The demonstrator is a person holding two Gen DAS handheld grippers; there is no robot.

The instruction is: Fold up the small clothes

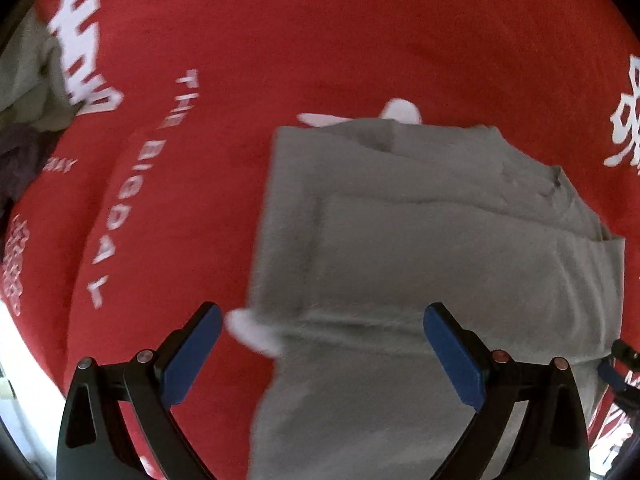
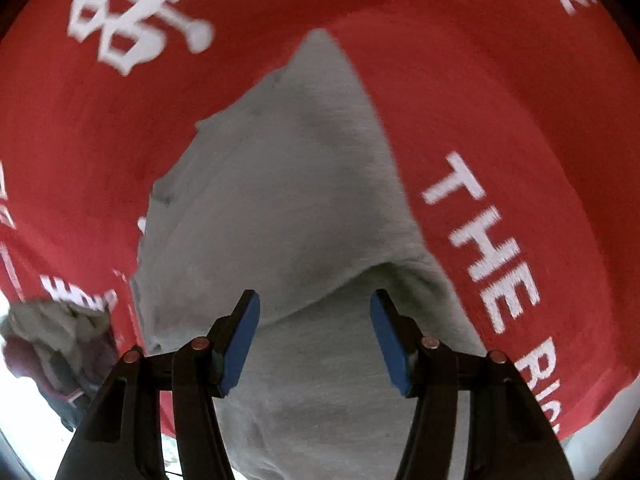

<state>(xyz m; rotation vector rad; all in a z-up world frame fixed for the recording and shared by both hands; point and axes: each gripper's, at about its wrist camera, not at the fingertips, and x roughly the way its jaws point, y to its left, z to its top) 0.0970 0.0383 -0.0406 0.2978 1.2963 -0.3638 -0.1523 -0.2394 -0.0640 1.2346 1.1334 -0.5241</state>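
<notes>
Grey garment (image 1: 420, 248) lies folded flat on the red cloth (image 1: 320, 40), so left gripper (image 1: 324, 356) and right gripper (image 2: 314, 340) hover released above it.

1. A red cloth (image 1: 360, 40) printed with white lettering (image 2: 480, 240) covers the surface beneath both grippers.
2. Bright pale ground (image 2: 24, 420) shows past the cloth's edge, low and left of the right gripper.

Black grippers (image 1: 322, 344), blue pads (image 2: 242, 340), copper-coloured screws
</notes>
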